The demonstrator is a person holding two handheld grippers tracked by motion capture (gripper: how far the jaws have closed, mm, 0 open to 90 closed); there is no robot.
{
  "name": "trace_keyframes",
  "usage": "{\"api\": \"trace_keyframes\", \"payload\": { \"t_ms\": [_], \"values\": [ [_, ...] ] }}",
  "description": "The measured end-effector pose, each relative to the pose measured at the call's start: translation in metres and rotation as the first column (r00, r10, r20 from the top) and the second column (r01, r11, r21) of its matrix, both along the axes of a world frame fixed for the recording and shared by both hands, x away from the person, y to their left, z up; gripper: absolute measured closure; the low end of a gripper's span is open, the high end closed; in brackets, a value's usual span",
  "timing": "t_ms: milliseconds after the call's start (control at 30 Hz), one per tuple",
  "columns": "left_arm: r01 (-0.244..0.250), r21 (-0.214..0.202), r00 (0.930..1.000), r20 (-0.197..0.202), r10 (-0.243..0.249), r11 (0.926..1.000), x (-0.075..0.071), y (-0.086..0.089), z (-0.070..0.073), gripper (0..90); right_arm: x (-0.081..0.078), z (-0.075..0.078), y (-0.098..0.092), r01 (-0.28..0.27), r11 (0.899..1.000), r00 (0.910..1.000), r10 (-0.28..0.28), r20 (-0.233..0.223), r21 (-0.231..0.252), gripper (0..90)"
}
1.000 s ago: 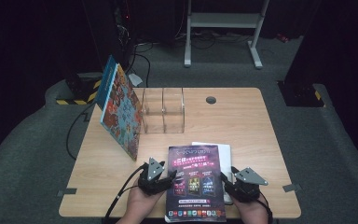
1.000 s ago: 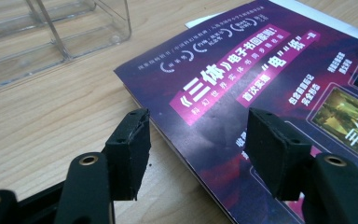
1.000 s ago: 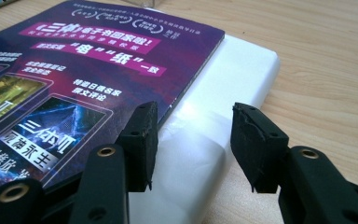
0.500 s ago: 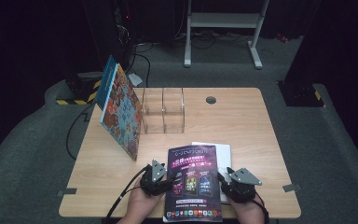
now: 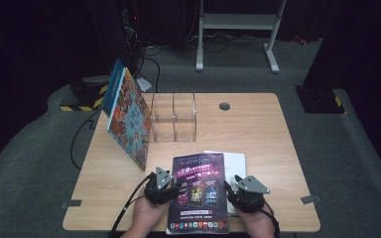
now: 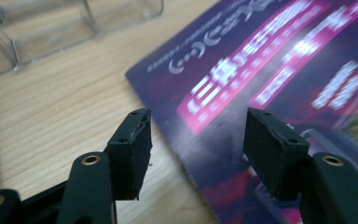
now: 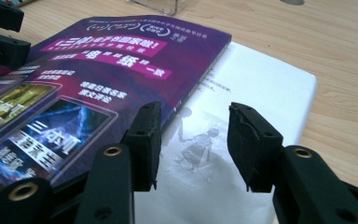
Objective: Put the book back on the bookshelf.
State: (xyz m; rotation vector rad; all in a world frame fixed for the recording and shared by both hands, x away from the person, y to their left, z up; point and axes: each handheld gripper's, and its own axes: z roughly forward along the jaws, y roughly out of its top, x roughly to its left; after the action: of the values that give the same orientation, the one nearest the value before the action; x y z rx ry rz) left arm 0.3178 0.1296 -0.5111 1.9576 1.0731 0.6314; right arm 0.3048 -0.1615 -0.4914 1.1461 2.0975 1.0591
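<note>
From the high view, your left claw [image 5: 171,186] sits at the left edge of the purple booklet [image 5: 199,191], and your right claw [image 5: 234,191] sits at its right edge; the booklet lies flat near the front of the worktop [image 5: 258,129], on top of a white book [image 5: 235,161]; a clear box [image 5: 173,116] stands farther back, and a big colourful book [image 5: 129,119] leans up beside it on the left.

From the left gripper view, your left claw [image 6: 196,135] is released; its jaws stand apart over the booklet's [image 6: 261,70] edge, one above the bare wood and one above the purple cover.

From the right gripper view, your right claw [image 7: 193,140] is also released; its jaws have just been opening, nothing is pinched between them; the white book [image 7: 261,88] shows in the gap, and the purple booklet [image 7: 98,70] lies just beside.
</note>
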Motion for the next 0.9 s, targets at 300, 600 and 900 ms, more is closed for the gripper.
{"api": "trace_keyframes", "payload": {
  "t_ms": [300, 600, 900],
  "values": [
    [0.054, 0.02, 0.9985, -0.011, -0.054, 0.9983, -0.008, -0.013, -0.007, 41.8, -0.002, 0.004, 0.005, -0.023, 1.0, 0.9997, 0.023, 0.005, 0.001, 50.0],
    [0.085, 0.059, 0.9962, -0.02, -0.084, 0.9946, -0.004, -0.016, -0.011, 40.7, 0.002, 0.014, 0.006, -0.012, 0.999, 0.9998, 0.013, -0.012, 0.044, 46.2],
    [0.083, 0.105, 0.9963, -0.029, -0.081, 0.9909, 0.002, -0.018, -0.01, 45.0, 0.006, 0.015, 0.018, 0.003, 0.997, 0.9987, 0.001, -0.051, 0.073, 44.1]
  ]
}}
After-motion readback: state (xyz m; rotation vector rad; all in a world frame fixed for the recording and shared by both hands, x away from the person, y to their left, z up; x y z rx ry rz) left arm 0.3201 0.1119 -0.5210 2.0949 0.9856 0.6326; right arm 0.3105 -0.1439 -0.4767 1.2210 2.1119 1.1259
